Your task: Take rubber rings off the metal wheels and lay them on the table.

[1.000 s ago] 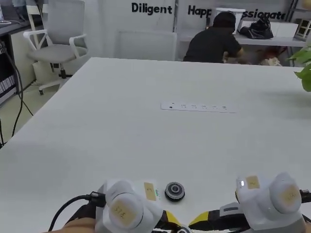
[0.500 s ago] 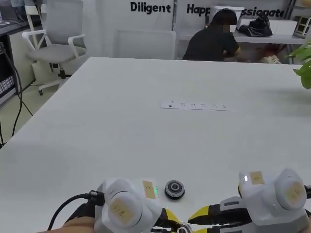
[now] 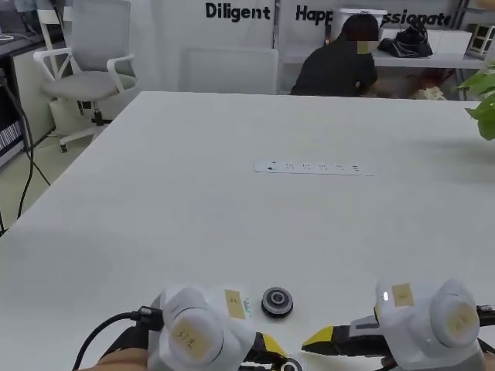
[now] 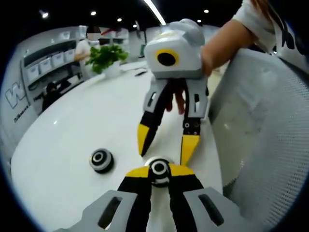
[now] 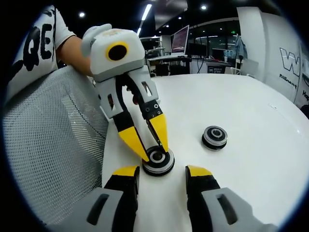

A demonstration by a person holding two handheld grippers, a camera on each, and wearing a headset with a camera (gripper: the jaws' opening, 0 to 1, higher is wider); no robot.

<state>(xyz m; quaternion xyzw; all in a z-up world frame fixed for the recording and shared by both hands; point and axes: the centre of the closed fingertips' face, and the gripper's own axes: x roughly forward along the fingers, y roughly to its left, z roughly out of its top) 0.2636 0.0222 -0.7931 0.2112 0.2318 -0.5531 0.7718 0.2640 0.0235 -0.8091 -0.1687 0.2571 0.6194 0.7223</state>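
- Left gripper: fingers pressed in from both sides, pinching a metal wheel between the yellow tips.
- The pinched wheel is low at the near edge of the worktop, right in front of the person holding the grippers. I cannot tell if it rests on the surface or is just off it.
- A black rubber ring is on this wheel's rim, not taken off.
- Right gripper: fingers spread wide, holding nothing. It points at the left gripper head-on, its 2 yellow tips on either side of the pinched wheel and just beside it. I cannot tell if they touch it.
- 2nd wheel: lies flat on the worktop near the near edge, just past the 2 grippers and between them, apart from both. Its black ring is also on.
- No loose rings on the worktop.
- A white power strip lies flat around the middle of the worktop, well apart from the wheels.
- Beyond the far edge a seated person in black is at another desk. An office chair stands off the far left corner.
- Plant leaves poke in at the right edge.
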